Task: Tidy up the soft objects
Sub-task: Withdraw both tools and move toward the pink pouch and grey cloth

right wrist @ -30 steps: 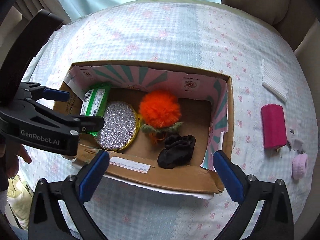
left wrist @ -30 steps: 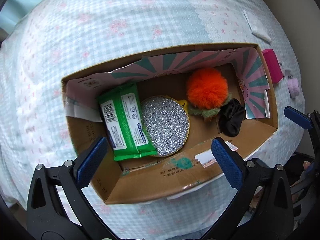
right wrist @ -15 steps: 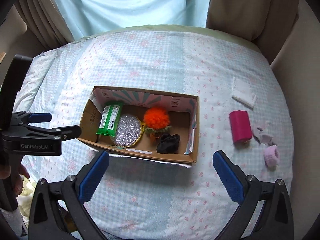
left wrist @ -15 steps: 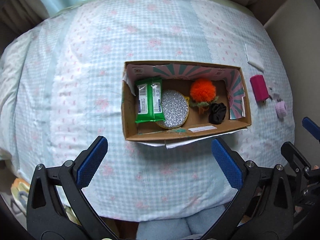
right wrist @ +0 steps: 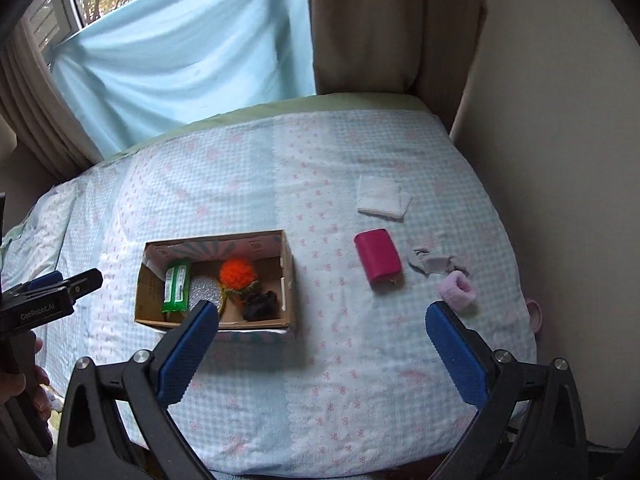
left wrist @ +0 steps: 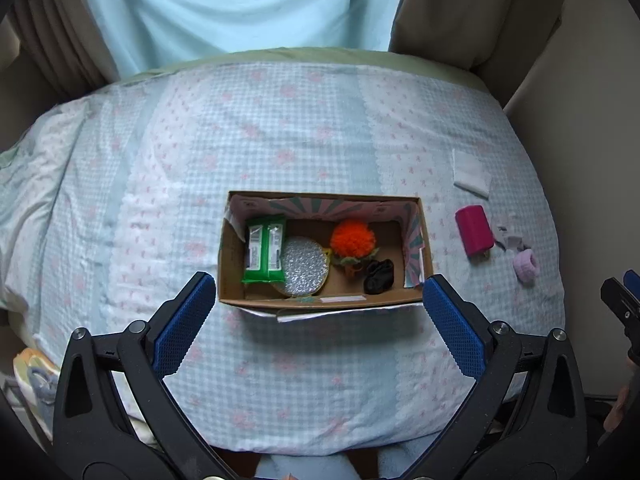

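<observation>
Checked bedspread (left wrist: 320,140), cardboard box (left wrist: 232,264) beyond 2 empty, wide-spread tools: left (left wrist: 320,320), right (right wrist: 324,348).

Matt brown cardboard box (left wrist: 230,280) on soft checked cotton bed cover (left wrist: 280,140); inside it a glossy plastic green pack (left wrist: 264,250), glittery disc (left wrist: 304,266), fluffy orange pompom (left wrist: 352,238).

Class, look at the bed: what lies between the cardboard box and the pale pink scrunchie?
The magenta pouch lies between the cardboard box and the pale pink scrunchie, with small grey scraps beside it. The right wrist view shows this best.
</observation>
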### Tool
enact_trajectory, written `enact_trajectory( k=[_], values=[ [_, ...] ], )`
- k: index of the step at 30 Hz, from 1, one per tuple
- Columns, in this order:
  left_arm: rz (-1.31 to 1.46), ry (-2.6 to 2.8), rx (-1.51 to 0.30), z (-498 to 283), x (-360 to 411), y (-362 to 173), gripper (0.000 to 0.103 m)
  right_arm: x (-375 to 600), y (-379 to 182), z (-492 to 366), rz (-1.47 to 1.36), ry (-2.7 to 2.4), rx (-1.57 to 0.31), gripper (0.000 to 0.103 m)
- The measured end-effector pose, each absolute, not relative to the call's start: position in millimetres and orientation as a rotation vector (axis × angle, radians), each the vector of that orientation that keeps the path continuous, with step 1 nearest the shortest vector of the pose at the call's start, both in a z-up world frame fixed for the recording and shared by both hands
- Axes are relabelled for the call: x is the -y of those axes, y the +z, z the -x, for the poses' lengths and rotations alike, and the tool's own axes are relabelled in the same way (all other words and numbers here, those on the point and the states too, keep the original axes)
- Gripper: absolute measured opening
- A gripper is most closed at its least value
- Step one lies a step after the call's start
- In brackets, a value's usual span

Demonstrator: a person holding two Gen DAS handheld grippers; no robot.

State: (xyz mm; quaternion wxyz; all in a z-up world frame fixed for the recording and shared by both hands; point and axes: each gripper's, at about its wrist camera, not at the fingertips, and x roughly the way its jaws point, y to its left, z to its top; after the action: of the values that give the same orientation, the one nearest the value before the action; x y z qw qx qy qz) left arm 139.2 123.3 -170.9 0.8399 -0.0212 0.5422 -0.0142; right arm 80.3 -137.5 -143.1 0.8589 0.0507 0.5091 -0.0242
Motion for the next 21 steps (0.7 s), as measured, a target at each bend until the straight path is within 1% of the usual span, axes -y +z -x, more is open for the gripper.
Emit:
enact_trajectory(
  k=[4,11,16,21],
  values=[
    [0.090,0.015,-1.102,-139,-83,-163,0.103,188,-141,-86,-0.118,-0.047,-1.032,0.103],
    [0.156,0.050,-1.092,-155,-8,-168,0.103,272,-164,-108,-0.103,-0.007,-1.038,0.103],
    [0.134,0.045,-1.115,-174,42,-186,0.103,319,-189,-122,-0.137,-0.024,-1.078,0.103],
    [0.121,-0.005,-1.176,-197,84,-221,0.103,346,-222,-134,-0.201,-0.064,-1.128,0.103]
  ],
)
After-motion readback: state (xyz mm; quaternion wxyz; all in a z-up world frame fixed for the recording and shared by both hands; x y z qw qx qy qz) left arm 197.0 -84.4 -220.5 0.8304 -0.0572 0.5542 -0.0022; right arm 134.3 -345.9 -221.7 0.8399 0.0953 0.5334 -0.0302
